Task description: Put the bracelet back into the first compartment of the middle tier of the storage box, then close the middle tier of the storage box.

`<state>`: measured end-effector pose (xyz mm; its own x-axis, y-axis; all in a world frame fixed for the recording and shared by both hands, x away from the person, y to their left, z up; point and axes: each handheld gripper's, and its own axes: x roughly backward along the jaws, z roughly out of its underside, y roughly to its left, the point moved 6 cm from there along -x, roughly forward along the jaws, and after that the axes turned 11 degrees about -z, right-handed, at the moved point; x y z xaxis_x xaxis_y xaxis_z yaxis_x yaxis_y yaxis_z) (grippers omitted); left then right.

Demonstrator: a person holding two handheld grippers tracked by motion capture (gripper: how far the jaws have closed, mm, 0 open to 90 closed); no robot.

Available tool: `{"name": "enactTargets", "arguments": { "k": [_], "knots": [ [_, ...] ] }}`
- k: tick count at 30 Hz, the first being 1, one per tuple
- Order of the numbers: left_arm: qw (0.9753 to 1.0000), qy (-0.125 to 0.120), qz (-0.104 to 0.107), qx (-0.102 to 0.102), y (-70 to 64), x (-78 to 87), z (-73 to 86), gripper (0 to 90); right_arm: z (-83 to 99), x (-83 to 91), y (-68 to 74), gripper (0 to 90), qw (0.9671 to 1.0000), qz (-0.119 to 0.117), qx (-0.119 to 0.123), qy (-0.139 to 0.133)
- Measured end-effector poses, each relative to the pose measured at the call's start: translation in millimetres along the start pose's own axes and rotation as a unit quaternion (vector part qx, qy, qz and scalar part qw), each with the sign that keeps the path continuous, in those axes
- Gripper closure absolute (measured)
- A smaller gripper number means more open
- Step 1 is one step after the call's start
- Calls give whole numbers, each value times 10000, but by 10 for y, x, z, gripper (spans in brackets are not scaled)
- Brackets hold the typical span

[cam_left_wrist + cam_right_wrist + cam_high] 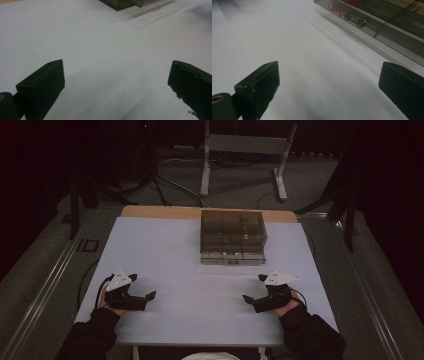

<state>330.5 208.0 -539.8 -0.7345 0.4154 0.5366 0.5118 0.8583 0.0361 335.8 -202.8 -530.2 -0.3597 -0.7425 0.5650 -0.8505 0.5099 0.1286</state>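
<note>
Both grippers, left (145,290) and right (253,289), rest with fingers apart; the box (233,237) looks rigid, slick, light: grip its side walls.

A white sheet (165,255) is covering the table. A strip of brown wood (160,212) is showing at the far edge. Behind it, a grey metal stand (245,150) is standing on the dark floor (45,265).

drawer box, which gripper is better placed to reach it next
Probably right. The drawer box sits right of centre, and the right gripper, open, views its front close up. The left gripper, also open, is farther off.
</note>
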Motion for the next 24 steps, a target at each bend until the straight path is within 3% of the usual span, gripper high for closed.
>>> {"name": "enactTargets", "arguments": {
  "k": [24],
  "knots": [
    [10000,-22,82,-20,-22,-14,-6,25,-15,16,33,37,10000,-25,51,-12]
  ]
}}
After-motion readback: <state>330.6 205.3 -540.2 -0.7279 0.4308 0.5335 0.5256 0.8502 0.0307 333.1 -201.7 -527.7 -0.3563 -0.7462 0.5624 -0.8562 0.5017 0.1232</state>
